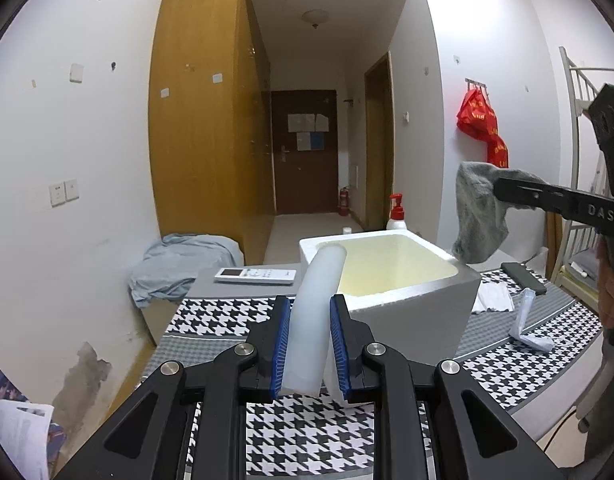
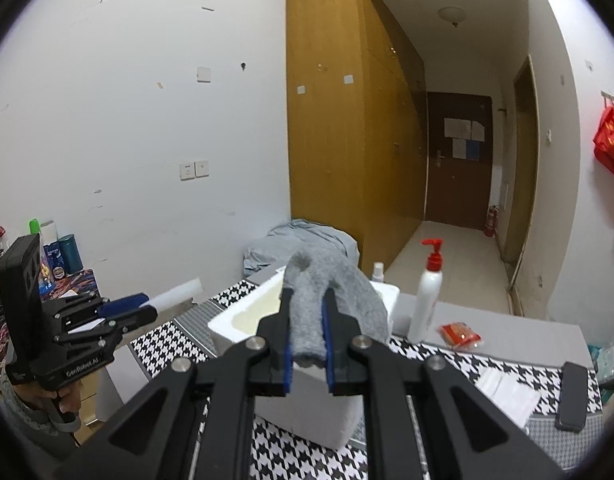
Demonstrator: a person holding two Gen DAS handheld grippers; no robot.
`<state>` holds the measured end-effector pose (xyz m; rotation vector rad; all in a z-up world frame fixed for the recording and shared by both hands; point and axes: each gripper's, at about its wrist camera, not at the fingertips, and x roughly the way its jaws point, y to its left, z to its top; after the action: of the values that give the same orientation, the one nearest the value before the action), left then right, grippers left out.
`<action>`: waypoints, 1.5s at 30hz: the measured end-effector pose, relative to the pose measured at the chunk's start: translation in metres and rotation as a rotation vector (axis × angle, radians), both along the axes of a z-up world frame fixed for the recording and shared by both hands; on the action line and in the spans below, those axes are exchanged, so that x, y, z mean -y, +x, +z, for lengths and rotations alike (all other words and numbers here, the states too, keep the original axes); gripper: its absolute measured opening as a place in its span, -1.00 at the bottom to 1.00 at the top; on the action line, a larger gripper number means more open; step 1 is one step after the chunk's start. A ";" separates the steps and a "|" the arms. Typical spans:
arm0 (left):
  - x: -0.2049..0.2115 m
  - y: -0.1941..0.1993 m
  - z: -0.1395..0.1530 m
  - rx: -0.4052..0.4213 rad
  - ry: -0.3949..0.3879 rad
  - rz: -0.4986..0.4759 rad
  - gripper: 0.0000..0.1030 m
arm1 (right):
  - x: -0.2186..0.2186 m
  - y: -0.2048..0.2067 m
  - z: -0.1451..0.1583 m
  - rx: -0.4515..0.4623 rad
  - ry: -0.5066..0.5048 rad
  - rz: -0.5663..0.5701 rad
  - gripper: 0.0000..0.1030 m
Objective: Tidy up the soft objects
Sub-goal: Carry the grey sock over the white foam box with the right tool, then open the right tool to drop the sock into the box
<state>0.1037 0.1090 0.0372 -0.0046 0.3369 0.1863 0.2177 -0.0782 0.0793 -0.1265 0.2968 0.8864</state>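
Note:
My left gripper is shut on a white foam tube, whose far end leans over the near left rim of a white foam box. My right gripper is shut on a grey sock and holds it in the air over the box. In the left wrist view the sock hangs from the right gripper above the box's right corner. In the right wrist view the left gripper with the tube is left of the box.
The box stands on a houndstooth-covered table. On the table are a white remote, a black bar, folded white cloth, a small plastic packet, a red-pump lotion bottle and a red snack packet. A blue-grey cloth heap lies beyond.

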 end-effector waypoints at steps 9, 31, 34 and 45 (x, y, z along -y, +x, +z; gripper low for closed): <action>-0.016 0.001 -0.007 -0.008 -0.026 0.016 -0.57 | -0.022 0.007 -0.002 -0.007 -0.024 0.009 -0.71; -0.038 0.002 -0.019 -0.023 -0.049 0.058 -0.57 | -0.070 0.030 -0.023 -0.066 -0.132 -0.006 -0.71; -0.038 0.002 -0.019 -0.024 -0.051 0.057 -0.57 | -0.074 0.035 -0.026 -0.080 -0.146 -0.015 -0.71; -0.041 0.006 -0.018 -0.026 -0.062 0.058 -0.57 | -0.078 0.037 -0.033 -0.077 -0.179 -0.053 0.59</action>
<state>0.1093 0.1497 0.0193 -0.0729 0.3683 0.2335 0.2551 0.0001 0.0463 -0.2492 0.4493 0.8125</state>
